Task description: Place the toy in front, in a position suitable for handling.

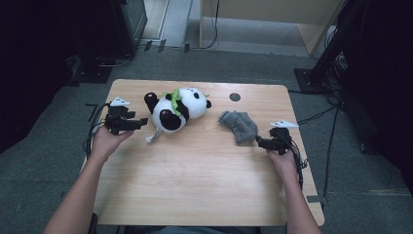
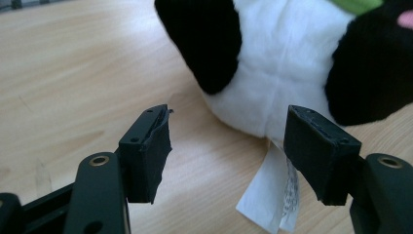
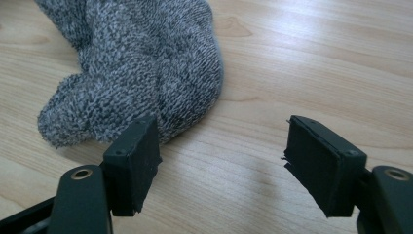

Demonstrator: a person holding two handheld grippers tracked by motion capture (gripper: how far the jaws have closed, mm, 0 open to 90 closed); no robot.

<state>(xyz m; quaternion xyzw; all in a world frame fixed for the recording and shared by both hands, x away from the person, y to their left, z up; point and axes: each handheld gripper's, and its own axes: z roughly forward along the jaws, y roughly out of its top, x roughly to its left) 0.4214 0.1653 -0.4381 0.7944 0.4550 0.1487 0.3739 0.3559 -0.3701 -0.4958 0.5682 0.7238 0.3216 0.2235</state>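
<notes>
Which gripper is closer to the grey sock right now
Right. The right gripper sits just at the grey sock, jaws open beside its end. The left gripper is across the table, open beside the panda.

Left gripper (image 2: 229, 146) jaws apart, plush panda (image 2: 287, 63) ahead, white tag (image 2: 270, 200), wooden table (image 2: 73, 73)

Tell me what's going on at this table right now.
A person sits at a wooden table with a claw in each hand. The left claw points at a stuffed panda lying on its side; its jaws stand open just short of the toy, near its white tag. The right claw sits beside a crumpled grey sock, jaws open with nothing between them. Neither thing is gripped yet.
</notes>
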